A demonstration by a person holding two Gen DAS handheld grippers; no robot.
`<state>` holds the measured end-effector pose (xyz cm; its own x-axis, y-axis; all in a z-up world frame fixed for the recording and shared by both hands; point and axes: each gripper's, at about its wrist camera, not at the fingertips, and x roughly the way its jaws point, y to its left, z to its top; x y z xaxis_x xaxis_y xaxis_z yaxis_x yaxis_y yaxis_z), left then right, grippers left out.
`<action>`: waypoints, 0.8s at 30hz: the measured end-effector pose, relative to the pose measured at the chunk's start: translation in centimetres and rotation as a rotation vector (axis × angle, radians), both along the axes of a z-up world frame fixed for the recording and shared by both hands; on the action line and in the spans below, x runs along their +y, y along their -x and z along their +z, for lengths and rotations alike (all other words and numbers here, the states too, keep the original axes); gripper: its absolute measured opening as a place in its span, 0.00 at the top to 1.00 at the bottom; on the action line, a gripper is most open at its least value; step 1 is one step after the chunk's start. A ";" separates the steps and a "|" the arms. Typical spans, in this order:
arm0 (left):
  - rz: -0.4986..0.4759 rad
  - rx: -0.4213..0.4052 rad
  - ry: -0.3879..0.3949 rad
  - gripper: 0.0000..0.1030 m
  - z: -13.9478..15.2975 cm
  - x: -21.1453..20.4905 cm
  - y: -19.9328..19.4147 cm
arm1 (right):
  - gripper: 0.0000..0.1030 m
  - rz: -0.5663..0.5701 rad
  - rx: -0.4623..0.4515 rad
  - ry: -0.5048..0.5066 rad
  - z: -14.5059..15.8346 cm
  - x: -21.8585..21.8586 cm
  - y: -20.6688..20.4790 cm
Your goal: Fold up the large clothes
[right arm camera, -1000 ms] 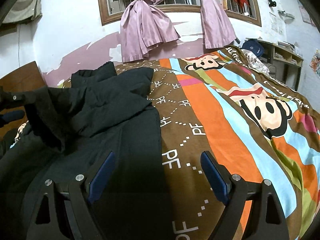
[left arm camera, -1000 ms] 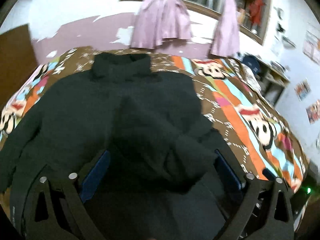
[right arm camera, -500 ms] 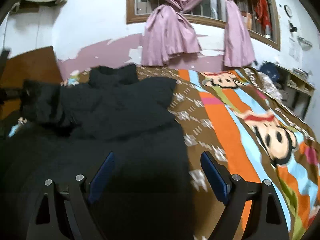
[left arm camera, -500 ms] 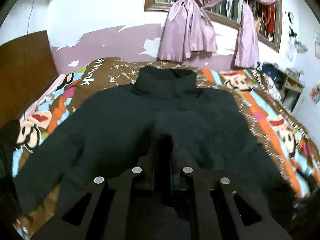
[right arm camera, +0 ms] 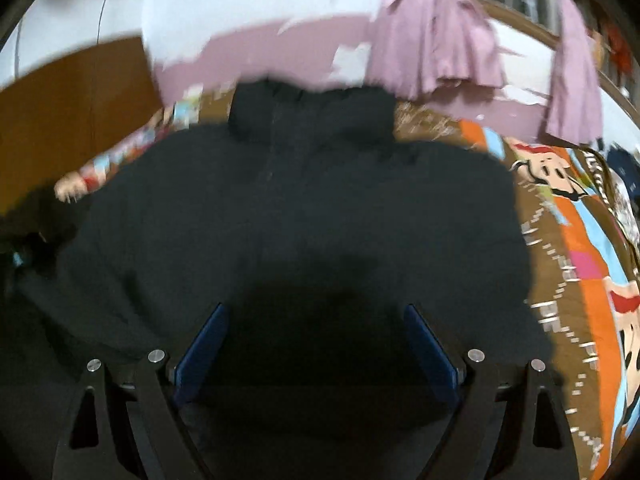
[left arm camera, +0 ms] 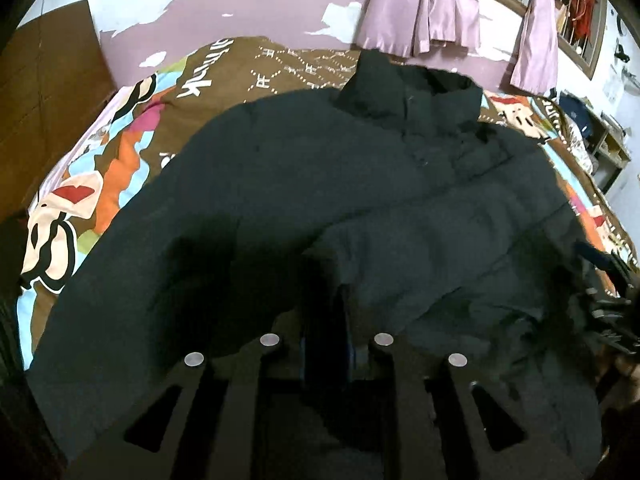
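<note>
We pinch a fold of the black jacket [left arm camera: 360, 200] in our left tongs [left arm camera: 326, 320]. Our right tongs [right arm camera: 316, 344] gape empty above it; one sleeve [left arm camera: 460, 248] lies across the front, folding barely begun.

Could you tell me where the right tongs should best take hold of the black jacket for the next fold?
Probably the jacket's right side edge, coming in from the bedspread side: that edge lies flat and free there, and the right tongs are open.

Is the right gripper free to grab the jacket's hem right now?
Probably yes: the right gripper is open and empty, poised over the black jacket with nothing between them. The hem itself is too dark to pick out.
</note>
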<state>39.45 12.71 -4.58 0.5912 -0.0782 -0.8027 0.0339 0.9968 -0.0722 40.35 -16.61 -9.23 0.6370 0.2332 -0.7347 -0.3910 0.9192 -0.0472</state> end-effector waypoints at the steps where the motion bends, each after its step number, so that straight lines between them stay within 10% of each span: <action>1: 0.003 0.005 0.006 0.86 -0.4 0.2 0.1 | 0.14 -0.005 0.011 0.027 -1.0 0.3 -0.2; 11: 0.106 0.084 0.118 0.58 -1.6 2.7 -0.2 | 0.07 -0.038 -0.003 -0.036 -0.6 -1.7 1.1; 24: 0.220 0.005 0.187 0.24 9.2 3.5 7.9 | 0.04 -0.023 -0.081 -0.247 12.2 -4.7 9.1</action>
<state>31.59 16.19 4.59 0.6066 -0.0952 -0.7893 -0.1828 0.9495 -0.2550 31.25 -21.31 2.95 0.6984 0.3843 -0.6038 -0.3742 0.9152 0.1496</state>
